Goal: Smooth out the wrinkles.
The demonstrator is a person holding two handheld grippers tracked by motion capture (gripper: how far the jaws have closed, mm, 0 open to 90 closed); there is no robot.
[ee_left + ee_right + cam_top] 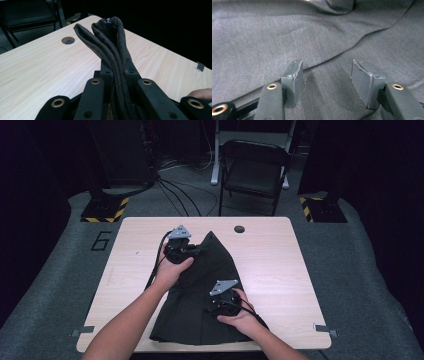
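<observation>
Nearest the camera, the person's forearms reach over the table (280, 255). The left gripper (186, 251) clamps a bunched fold of the dark garment (200, 312), raised off the wood, probably to start a fold. The right gripper (223, 306) rests low on the flat cloth, jaws apart with fabric between but unpinched, seemingly ready to steady it

A folding chair (253, 170) stands beyond the wooden table (280, 255).
</observation>
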